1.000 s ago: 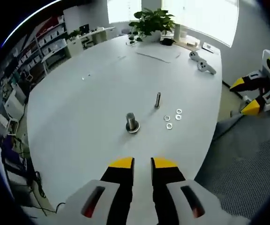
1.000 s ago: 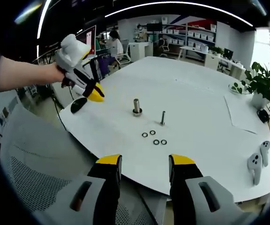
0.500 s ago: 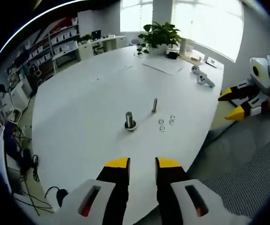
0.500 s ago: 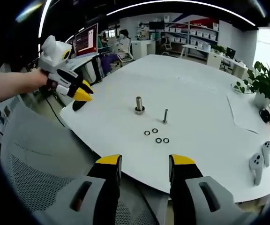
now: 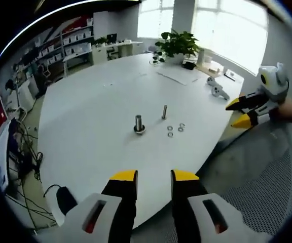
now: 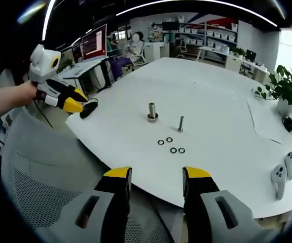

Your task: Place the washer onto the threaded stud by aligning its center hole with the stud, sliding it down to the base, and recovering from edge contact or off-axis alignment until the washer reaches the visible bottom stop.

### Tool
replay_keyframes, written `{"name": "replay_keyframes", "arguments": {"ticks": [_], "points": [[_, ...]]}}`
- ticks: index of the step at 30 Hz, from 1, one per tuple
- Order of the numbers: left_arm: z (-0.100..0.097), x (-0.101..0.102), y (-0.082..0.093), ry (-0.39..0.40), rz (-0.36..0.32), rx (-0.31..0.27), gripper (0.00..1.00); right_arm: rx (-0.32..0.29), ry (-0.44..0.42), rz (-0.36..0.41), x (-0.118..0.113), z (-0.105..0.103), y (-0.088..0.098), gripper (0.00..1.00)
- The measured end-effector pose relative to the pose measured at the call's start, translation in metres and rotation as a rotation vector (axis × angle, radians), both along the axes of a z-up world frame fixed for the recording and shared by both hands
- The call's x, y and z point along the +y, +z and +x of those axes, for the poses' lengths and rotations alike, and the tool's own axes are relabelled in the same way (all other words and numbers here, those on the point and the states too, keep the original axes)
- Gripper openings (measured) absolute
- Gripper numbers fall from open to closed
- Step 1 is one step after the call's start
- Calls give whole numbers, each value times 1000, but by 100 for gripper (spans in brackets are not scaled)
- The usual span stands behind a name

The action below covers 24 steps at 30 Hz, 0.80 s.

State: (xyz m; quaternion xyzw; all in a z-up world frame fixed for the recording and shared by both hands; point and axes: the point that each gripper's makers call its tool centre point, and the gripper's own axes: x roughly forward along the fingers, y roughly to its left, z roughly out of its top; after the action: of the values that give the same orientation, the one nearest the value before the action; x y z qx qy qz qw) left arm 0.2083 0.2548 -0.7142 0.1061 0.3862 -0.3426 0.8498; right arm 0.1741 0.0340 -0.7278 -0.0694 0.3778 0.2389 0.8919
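On the white table (image 5: pixel 85 111) stand a thick stud (image 5: pixel 139 124) with a ring at its base and a thin threaded stud (image 5: pixel 163 112). Several loose washers (image 5: pixel 175 129) lie beside them. My left gripper (image 5: pixel 154 177) hangs open off the table's near edge with nothing between its fingers. In the right gripper view the same thick stud (image 6: pixel 152 112), thin stud (image 6: pixel 181 123) and washers (image 6: pixel 170 145) lie ahead. My right gripper (image 6: pixel 156 174) is open and empty, short of the table edge. Each gripper shows in the other's view: right gripper (image 5: pixel 231 115), left gripper (image 6: pixel 76 102).
A potted plant (image 5: pixel 175 43) and a sheet of paper (image 5: pixel 179 74) sit at the far end, two white controllers (image 6: pixel 282 174) near one edge. A black object (image 5: pixel 61 198) lies at the table edge by the left gripper. A mesh chair (image 5: pixel 257 192) is below. Shelves line the room.
The left gripper has pulled back from the table, so the studs look smaller, and its jaws have spread a little. The right gripper has hardly moved.
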Motion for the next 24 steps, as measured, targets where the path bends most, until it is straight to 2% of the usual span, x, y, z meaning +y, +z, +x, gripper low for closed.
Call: {"name": "replay_keyframes", "arguments": {"ticks": [14, 24], "points": [[-29, 14, 0, 59, -12, 3, 27, 18, 24, 2, 4, -3, -3, 43], [-33, 26, 9, 99, -5, -42, 29, 18, 29, 6, 5, -3, -3, 43]]}}
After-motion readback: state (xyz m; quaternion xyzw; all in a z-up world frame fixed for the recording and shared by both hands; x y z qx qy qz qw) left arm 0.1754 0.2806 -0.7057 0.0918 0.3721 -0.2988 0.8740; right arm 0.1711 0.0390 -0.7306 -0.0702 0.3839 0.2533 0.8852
